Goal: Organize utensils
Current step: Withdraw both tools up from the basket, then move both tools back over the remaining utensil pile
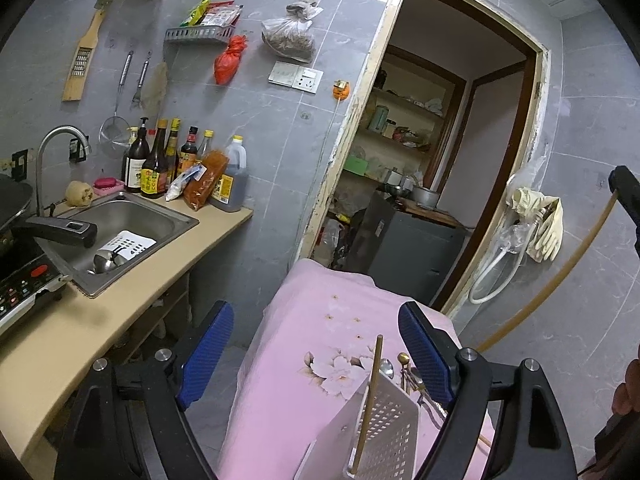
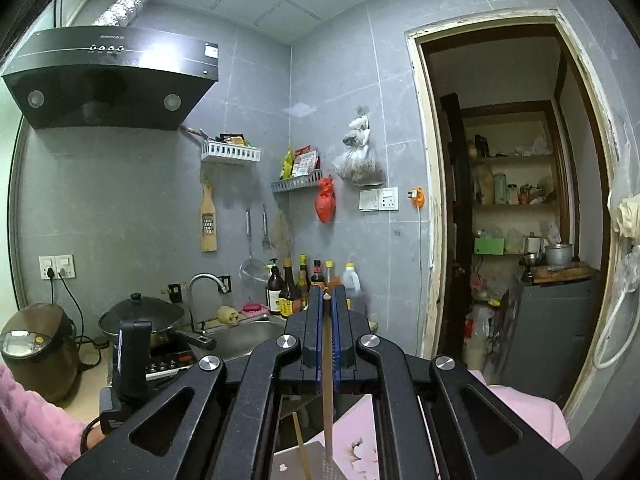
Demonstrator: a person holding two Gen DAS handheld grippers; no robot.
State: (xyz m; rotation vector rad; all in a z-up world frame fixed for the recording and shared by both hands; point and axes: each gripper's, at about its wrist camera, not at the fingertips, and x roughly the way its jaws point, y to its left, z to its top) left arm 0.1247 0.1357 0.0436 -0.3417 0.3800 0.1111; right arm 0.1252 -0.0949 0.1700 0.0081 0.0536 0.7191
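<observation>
Chopstick (image 2: 328, 408) is clamped in the right gripper (image 2: 328, 300), above the white holder (image 1: 380, 420) on the pink cloth (image 1: 320, 320). Left gripper (image 1: 316, 344) gapes, empty. Risk: the thin stick may pivot, miss the slot, or tip the holder.

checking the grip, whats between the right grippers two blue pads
A single wooden chopstick, clamped between the shut right gripper's pads and hanging down toward the white utensil holder, as the right wrist view shows.

dim cool indoor light, soft shadows, glare patch on range hood (image 2: 210, 50), heavy fisheye bending at black-vignetted edges, doorway (image 1: 460, 140) interior darker, centres sharp
</observation>
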